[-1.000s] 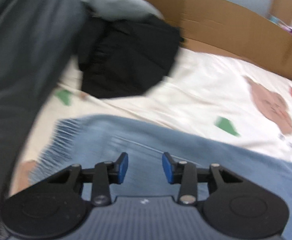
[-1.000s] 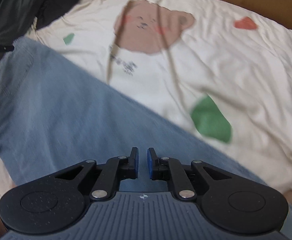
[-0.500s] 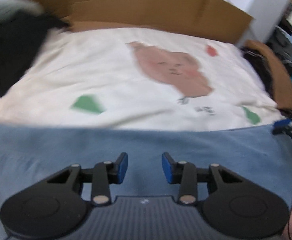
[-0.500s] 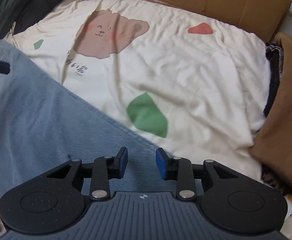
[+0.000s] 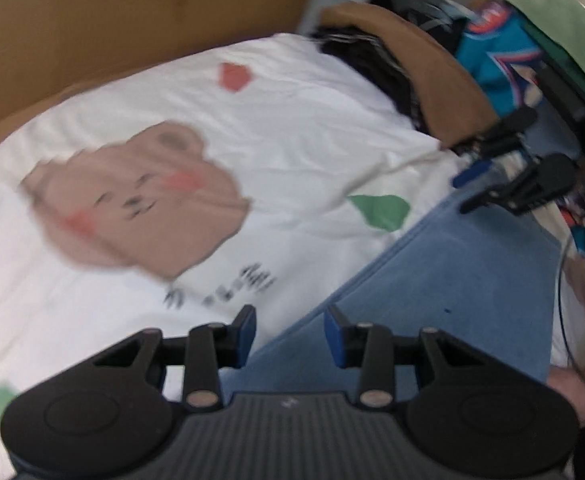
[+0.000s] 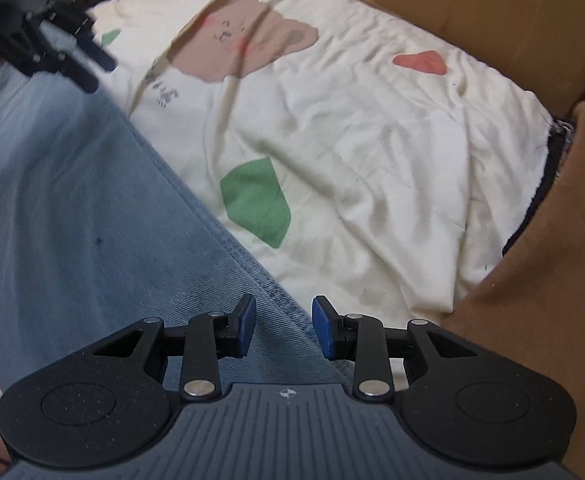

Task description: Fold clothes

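Observation:
Light blue jeans (image 5: 460, 280) lie flat on a cream bed sheet (image 5: 292, 128) printed with a bear. My left gripper (image 5: 290, 330) hovers open over the jeans' long edge, with nothing between its blue pads. At the far end of the jeans, my right gripper (image 5: 468, 190) shows in the left wrist view. In the right wrist view my right gripper (image 6: 284, 322) stands open just above the denim (image 6: 72, 208), its pads clear of the cloth. My left gripper (image 6: 100, 74) appears at the top left there, above the other end of the jeans.
A cardboard wall (image 6: 492, 12) runs along the bed's far side. A brown garment (image 6: 552, 264) and dark clothes (image 5: 372, 60) are heaped at the sheet's right edge. Teal and green clothes (image 5: 504, 56) are piled beyond them. A hand (image 5: 572, 392) shows at the lower right.
My left gripper swept right along the jeans, away from the dark clothes pile towards the bear print and the right gripper. My right gripper's jaws went from nearly shut to open.

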`<control>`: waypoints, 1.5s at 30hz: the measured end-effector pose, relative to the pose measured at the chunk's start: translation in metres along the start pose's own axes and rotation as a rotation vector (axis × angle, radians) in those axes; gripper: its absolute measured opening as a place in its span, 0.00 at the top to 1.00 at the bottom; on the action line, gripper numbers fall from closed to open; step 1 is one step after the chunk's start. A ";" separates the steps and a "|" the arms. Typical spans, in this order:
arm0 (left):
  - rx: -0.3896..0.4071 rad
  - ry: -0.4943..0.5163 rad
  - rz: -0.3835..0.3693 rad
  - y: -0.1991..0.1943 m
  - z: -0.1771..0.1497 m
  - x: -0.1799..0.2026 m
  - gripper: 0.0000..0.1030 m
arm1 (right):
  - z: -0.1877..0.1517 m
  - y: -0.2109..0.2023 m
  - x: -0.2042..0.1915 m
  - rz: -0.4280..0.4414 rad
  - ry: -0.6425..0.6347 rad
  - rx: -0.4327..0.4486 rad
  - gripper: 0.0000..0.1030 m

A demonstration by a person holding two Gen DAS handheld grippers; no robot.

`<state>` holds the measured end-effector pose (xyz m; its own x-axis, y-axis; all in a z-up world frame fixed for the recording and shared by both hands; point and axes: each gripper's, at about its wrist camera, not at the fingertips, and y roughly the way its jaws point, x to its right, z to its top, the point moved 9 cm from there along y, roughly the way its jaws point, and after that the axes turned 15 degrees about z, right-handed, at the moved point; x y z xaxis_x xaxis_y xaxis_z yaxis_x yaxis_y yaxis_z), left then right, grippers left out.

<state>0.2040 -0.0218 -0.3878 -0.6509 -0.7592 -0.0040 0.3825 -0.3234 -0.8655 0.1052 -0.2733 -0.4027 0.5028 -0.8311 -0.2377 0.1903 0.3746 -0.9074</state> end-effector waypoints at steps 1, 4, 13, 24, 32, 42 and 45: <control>0.005 0.022 -0.013 0.002 0.004 0.005 0.61 | -0.001 0.003 0.002 0.010 -0.008 -0.016 0.63; 0.029 0.047 -0.058 0.010 0.014 0.019 0.61 | -0.005 0.007 0.003 0.054 -0.046 -0.055 0.63; 0.033 0.071 -0.139 0.027 0.018 0.038 0.62 | -0.018 0.005 -0.001 0.182 -0.127 -0.155 0.63; 0.030 0.118 -0.224 0.043 0.030 0.062 0.62 | -0.004 0.018 0.005 0.302 -0.146 -0.203 0.87; 0.005 0.150 -0.265 0.053 0.030 0.069 0.63 | -0.002 0.018 0.001 0.346 -0.144 -0.213 0.91; -0.049 0.205 -0.297 0.067 0.024 0.076 0.76 | 0.004 0.031 -0.003 0.375 -0.166 -0.212 0.98; -0.060 0.207 -0.302 0.069 0.022 0.075 0.76 | 0.006 0.017 -0.003 0.370 -0.161 -0.168 0.99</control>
<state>0.1960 -0.1140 -0.4370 -0.8497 -0.5021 0.1606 0.1174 -0.4772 -0.8709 0.1114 -0.2620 -0.4152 0.6391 -0.5733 -0.5127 -0.1608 0.5523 -0.8180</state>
